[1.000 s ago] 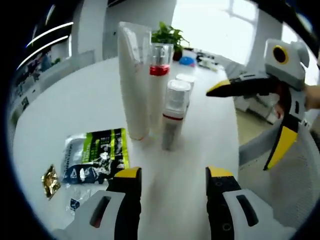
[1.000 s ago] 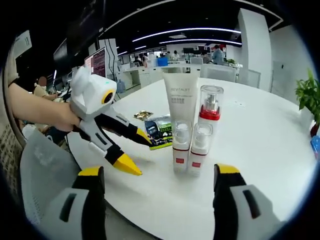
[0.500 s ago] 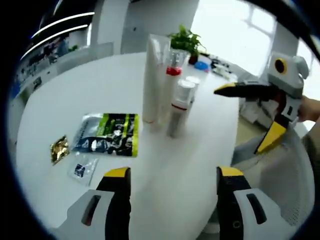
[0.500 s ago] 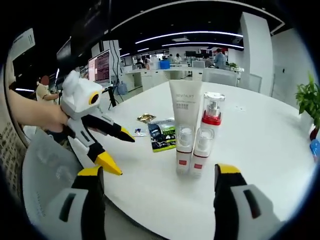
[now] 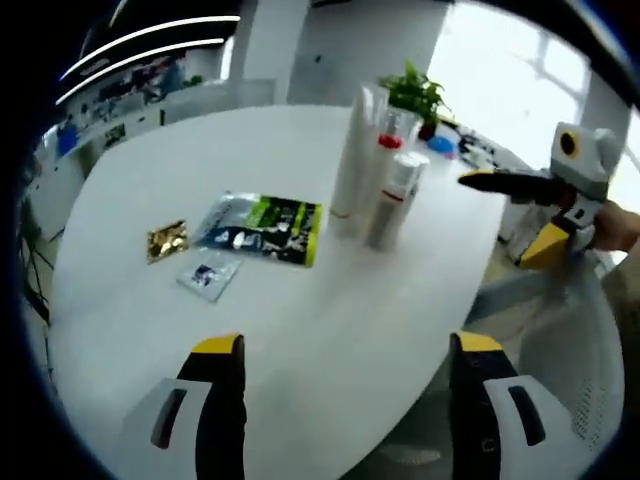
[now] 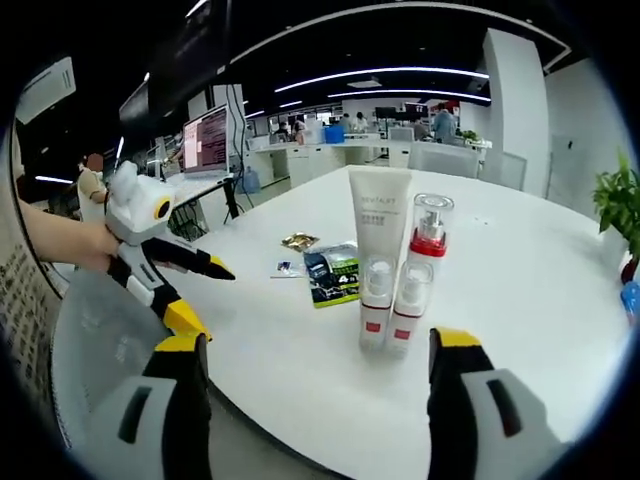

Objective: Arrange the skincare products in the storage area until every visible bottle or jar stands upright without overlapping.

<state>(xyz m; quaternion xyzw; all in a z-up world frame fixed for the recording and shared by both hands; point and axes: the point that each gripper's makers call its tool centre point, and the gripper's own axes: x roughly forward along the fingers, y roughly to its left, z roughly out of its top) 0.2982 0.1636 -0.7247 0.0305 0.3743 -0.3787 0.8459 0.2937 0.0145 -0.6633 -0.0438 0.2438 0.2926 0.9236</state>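
On the white bench (image 6: 560, 290) four products stand upright in a tight cluster: tall tube (image 6: 378, 222), red-collared pump bottle (image 6: 431, 232), two small bottles (image 6: 376, 312) in front. Both hand-held grippers, left (image 5: 340, 350) and right (image 6: 318, 345), have backed off from the cluster, jaws spread, empty. Looks finished.

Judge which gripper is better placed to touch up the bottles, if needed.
Right, marginally. Its open gripper faces the four upright bottles head-on. The left gripper, also open, sits back from the table edge. Both are empty.
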